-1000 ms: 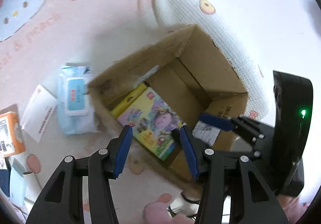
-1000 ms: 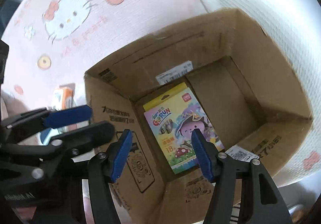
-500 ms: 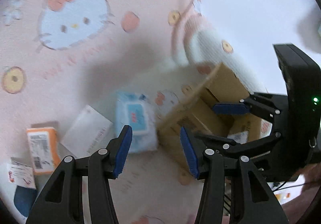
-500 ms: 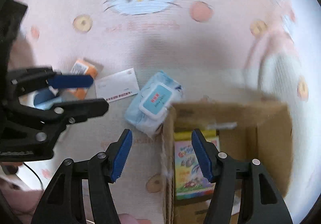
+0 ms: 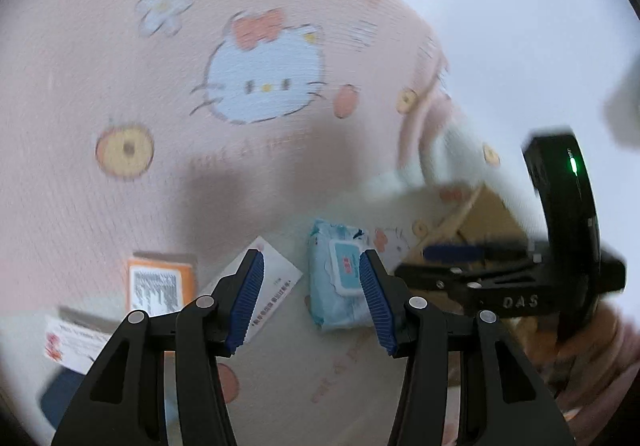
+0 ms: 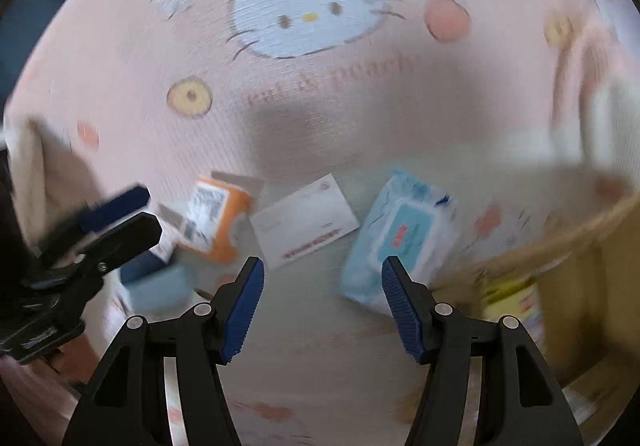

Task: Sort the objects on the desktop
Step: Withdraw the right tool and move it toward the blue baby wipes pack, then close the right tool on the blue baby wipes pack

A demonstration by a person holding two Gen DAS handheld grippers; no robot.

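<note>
On the pink cartoon-cat blanket (image 6: 120, 58) the loose things lay in a row: an orange box (image 6: 216, 222), a white envelope (image 6: 306, 222) just beside it, then a blue pack of wipes (image 6: 404, 238) nearest the cardboard box (image 6: 600, 246). A yellow picture book (image 6: 516, 298) sat inside that box. Some small blue and white items (image 6: 160, 282) lay at the left end, too blurred to name.

The left gripper (image 5: 310, 300) hung with its jaws wide apart and nothing between them, and the wipes showed between its fingers in the left view, though apart from them. The right gripper (image 6: 322, 310) was likewise spread and empty, above bare blanket between the envelope and the wipes.

Several risks seemed likely. The two grippers stood close together, the right one's arm showing just beside the left's, so reaching for neighbouring things could knock them against each other. The wipes were soft and bulging, and a pinch at one edge might let the pack sag or slip out. The envelope lay flat on yielding cloth, so the fingers would probably catch a fold of blanket with it, or slide over it. The wipes sat near the box wall, and a careless sweep might push them against it.
</note>
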